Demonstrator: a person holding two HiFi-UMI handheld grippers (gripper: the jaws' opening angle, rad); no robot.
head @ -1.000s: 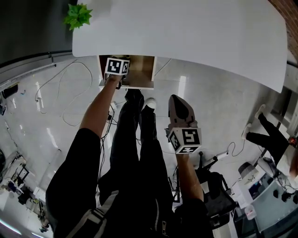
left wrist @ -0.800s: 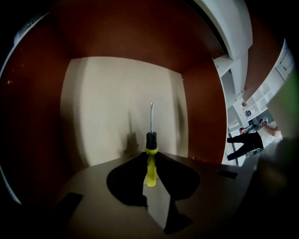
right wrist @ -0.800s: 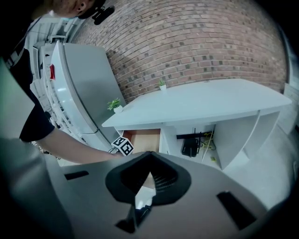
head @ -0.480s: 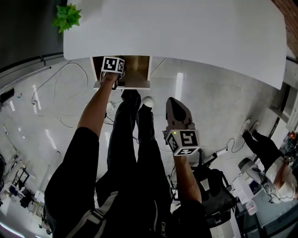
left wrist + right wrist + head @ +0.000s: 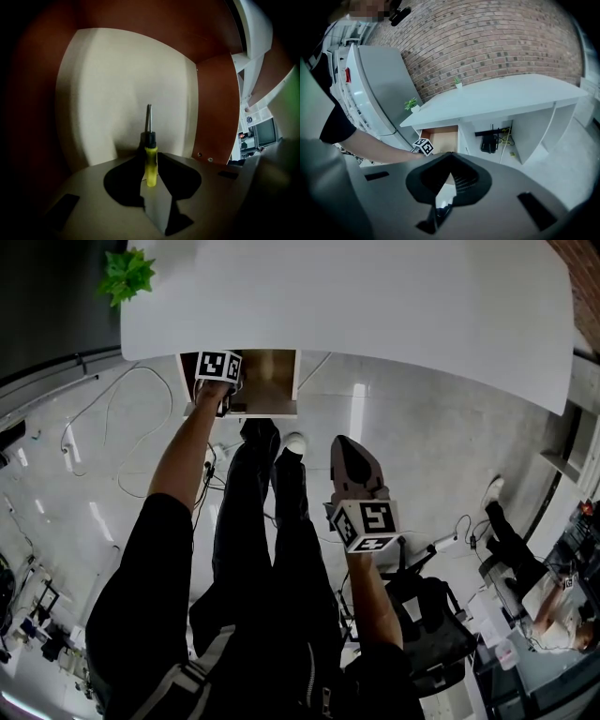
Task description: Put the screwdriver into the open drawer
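The open wooden drawer (image 5: 274,381) sticks out from under the white desk (image 5: 375,306). My left gripper (image 5: 221,390) reaches into the drawer's left part, shut on a screwdriver (image 5: 150,161) with a yellow handle. The metal shaft points forward over the pale drawer bottom (image 5: 117,93), between brown side walls (image 5: 216,108). From the left gripper view I cannot tell whether the tool touches the bottom. My right gripper (image 5: 349,444) hangs shut and empty above the floor, well short of the desk. In the right gripper view, that drawer (image 5: 443,135) lies ahead of my right gripper (image 5: 449,157).
A small green plant (image 5: 125,273) stands on the desk's left corner. Cables (image 5: 122,427) trail over the glossy floor at left. My own legs (image 5: 272,521) stand in front of the drawer. A dark bag (image 5: 436,624) and a seated person (image 5: 525,559) are at right.
The left gripper stays in the drawer with the screwdriver. The head view has drifted, so desk and drawer sit slightly further left. The right gripper has barely moved.
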